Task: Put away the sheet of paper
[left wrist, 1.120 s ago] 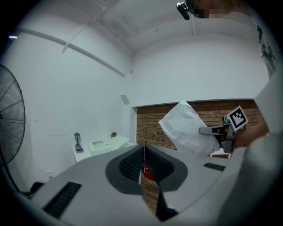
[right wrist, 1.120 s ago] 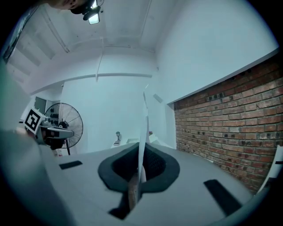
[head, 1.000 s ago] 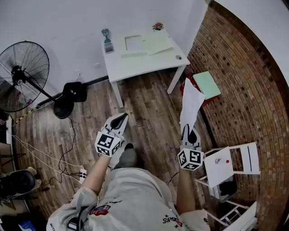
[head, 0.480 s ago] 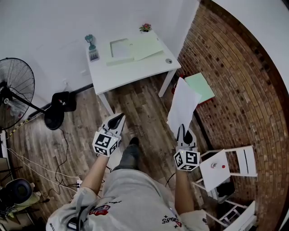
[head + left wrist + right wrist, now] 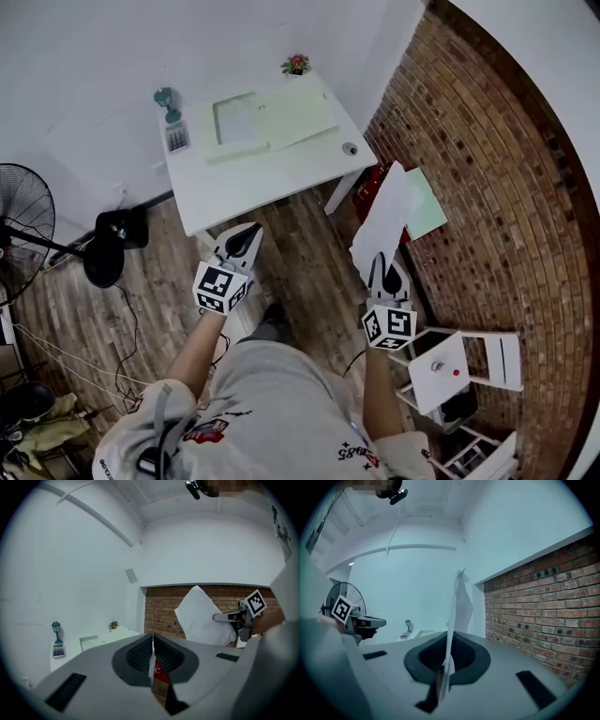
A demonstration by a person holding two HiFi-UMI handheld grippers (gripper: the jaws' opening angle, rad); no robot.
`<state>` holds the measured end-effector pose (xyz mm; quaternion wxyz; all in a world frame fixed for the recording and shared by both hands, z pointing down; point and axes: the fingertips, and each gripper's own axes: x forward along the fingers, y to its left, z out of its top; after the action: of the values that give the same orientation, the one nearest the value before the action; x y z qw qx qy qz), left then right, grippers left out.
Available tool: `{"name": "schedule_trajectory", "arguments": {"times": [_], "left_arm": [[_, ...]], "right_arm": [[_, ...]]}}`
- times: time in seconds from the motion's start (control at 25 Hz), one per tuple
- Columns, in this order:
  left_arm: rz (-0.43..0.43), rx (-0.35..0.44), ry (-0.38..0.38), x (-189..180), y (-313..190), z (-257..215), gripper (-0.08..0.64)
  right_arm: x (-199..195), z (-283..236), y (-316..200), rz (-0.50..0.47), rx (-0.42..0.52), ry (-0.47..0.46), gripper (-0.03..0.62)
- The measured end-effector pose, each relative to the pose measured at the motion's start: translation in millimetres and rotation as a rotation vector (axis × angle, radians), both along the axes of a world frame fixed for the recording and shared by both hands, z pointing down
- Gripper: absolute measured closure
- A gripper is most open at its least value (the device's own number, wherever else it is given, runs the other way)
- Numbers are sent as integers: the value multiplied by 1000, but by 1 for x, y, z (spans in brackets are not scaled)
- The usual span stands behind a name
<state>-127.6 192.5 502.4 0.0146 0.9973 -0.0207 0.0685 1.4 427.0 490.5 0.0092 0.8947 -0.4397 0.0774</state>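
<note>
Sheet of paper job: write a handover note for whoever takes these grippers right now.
Right gripper: shut on the sheet of paper, gripped at its lower edge, sheet standing up.
Left gripper: shut, empty.
White table is ahead, with green folders on it.
Done: paper is in hand.
Left: carry it over and put it away, probably at the table.

Plain office-like room, white desk [image 5: 272, 173] with calculator [image 5: 176, 137], brick wall [image 5: 506, 187], plank floor [image 5: 141, 309], pedestal fan [image 5: 23, 211]
</note>
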Motion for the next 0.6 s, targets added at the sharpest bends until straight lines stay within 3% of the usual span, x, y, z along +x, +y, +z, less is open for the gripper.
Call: {"name": "schedule_trajectory", "arguments": {"times": [0.28,0.6], "left_arm": [[-23,26,-2,55,-78,-8,532],[-134,25,-14,73,-148,-8,532]], "right_arm": [[71,-8,-78,-15,23,15,595],[116,-19,-163,-122,44,23,595]]}}
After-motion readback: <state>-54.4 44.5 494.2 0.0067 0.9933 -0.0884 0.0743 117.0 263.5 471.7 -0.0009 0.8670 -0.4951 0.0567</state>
